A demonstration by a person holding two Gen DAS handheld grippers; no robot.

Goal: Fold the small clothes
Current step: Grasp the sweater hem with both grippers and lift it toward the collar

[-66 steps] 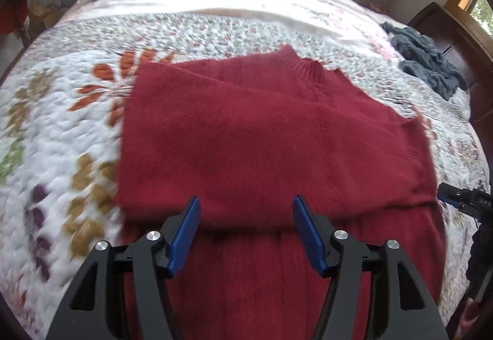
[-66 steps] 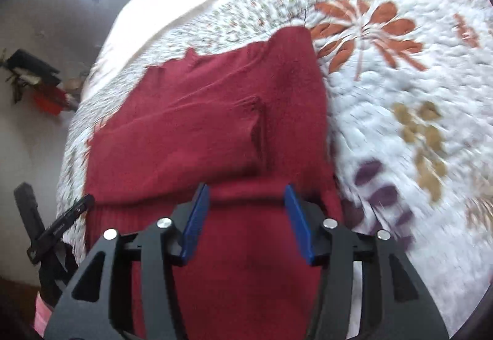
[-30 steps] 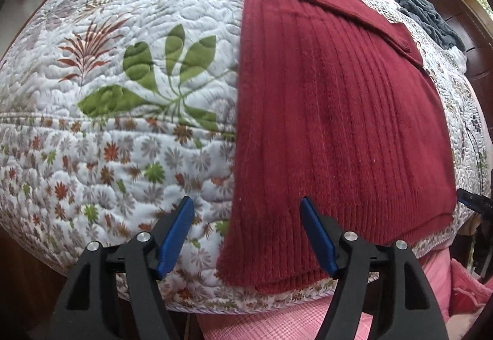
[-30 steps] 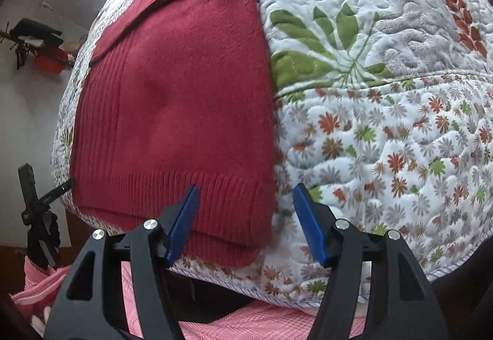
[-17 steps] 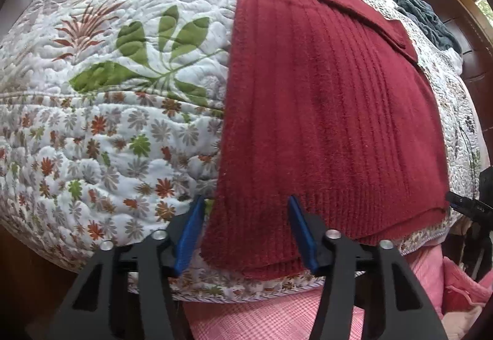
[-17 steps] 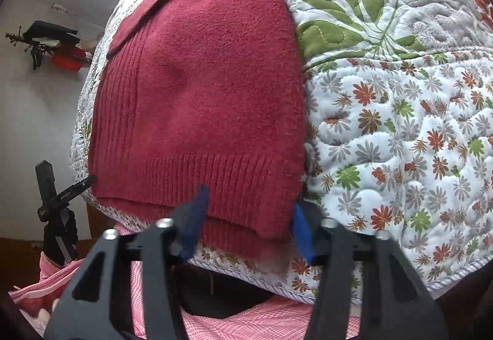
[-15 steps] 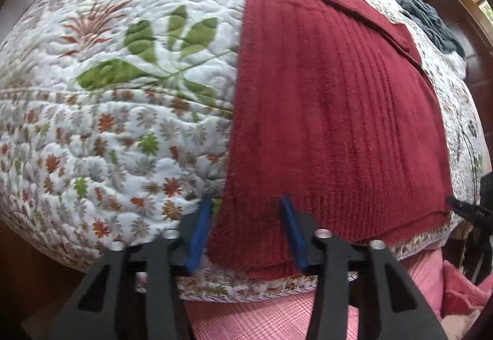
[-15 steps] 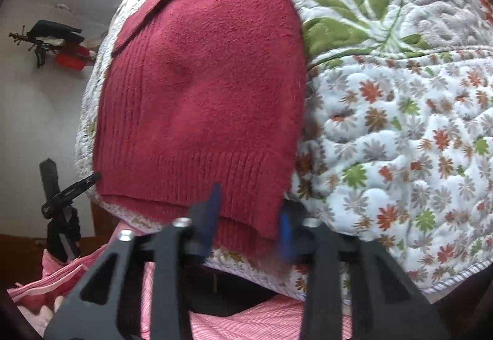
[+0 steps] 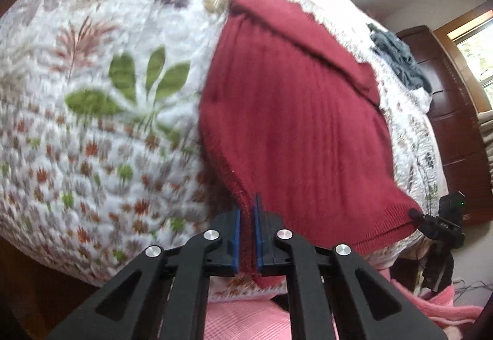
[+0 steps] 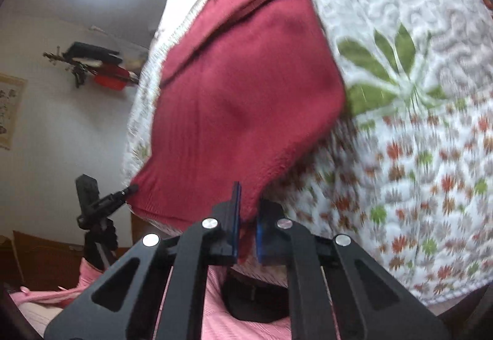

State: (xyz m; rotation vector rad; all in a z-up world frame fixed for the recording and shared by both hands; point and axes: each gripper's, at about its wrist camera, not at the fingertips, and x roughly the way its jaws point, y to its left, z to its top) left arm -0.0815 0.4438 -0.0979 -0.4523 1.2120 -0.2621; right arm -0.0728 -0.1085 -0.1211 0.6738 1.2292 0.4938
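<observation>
A dark red knitted sweater lies on a floral quilted bed, its sleeves folded across the far end. My left gripper is shut on the near left corner of its ribbed hem, which is raised off the quilt. In the right wrist view the same sweater has its near right hem corner pinched in my right gripper, also shut and lifted. Between the two corners the hem sags. In the left wrist view my right gripper's tip shows at the far hem corner.
A grey garment lies at the far right of the bed beside a dark wooden headboard. Pink checked cloth of a person's clothing fills the space below the grippers. A wall rack with red items hangs left.
Both grippers dropped from over the sweater's middle to its near hem, closed on the two bottom corners, and have begun lifting them off the quilt.
</observation>
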